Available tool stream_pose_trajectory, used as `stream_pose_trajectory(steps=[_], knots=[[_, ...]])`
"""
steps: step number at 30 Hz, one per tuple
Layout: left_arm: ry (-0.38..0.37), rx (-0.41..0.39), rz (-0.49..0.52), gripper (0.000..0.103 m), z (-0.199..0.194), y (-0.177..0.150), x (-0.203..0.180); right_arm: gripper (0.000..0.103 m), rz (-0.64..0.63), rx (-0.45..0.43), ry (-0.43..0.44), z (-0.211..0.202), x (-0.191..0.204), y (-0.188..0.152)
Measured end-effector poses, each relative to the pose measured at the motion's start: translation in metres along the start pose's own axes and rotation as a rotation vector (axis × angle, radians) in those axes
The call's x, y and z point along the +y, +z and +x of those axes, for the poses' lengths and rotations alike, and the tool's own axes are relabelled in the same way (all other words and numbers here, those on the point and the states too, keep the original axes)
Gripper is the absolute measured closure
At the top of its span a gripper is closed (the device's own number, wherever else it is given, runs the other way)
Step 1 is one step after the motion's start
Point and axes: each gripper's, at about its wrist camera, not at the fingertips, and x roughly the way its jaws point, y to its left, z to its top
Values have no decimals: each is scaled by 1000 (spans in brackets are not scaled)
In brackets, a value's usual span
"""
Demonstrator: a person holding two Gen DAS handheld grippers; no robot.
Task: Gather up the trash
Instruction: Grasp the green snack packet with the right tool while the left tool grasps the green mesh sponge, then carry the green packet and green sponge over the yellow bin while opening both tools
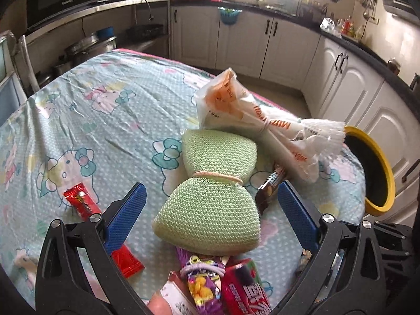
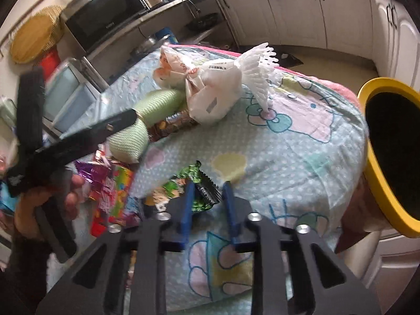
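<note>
The tabletop [image 1: 78, 110] wears a pale blue cartoon-cat cloth, with a yellow-rimmed black bin [image 2: 388, 155] at its edge. A tied white-and-orange plastic bag [image 1: 252, 120] touches a banded green knitted bundle [image 1: 210, 197]. The left claw [image 1: 210, 218], jaws wide apart, brackets that bundle. The right claw [image 2: 208, 197] clamps a crumpled green-and-black wrapper [image 2: 199, 183].

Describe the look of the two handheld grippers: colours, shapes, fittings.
Both share one build. The left gripper has black angular frames with triangular cut-outs, round silver bolt heads and flat blue textured fingers. The right gripper shows the same black frames, silver bolts and narrow blue fingers. No cables are visible.
</note>
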Motion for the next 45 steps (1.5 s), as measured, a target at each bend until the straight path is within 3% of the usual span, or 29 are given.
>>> stream_pose_trajectory(steps=[5,9,16,29,34,39,45], knots=[[4,32,-5,11,9,-1,0,96,-67,-47,-16,-15,14,2],[-12,67,-23,34,16,-5,3,96,-90,-82,-27,-27,16,4],[-36,63,-33,43,12,-7,7,96,-87,-131,-21,-45,18,9],[-67,-14,-82,45,-26,3,19,96,-95,-200,-3,-74,25,16],[-113,-30,-120,44,-36,5,25,96,-94,-213,4,-80,24,16],[-188,-16,-163,42,-36,6,31,96,-86,-226,7,-85,21,16],[-186,28,-162,40,-24,2,32,96,-80,-240,0,-90,23,15]])
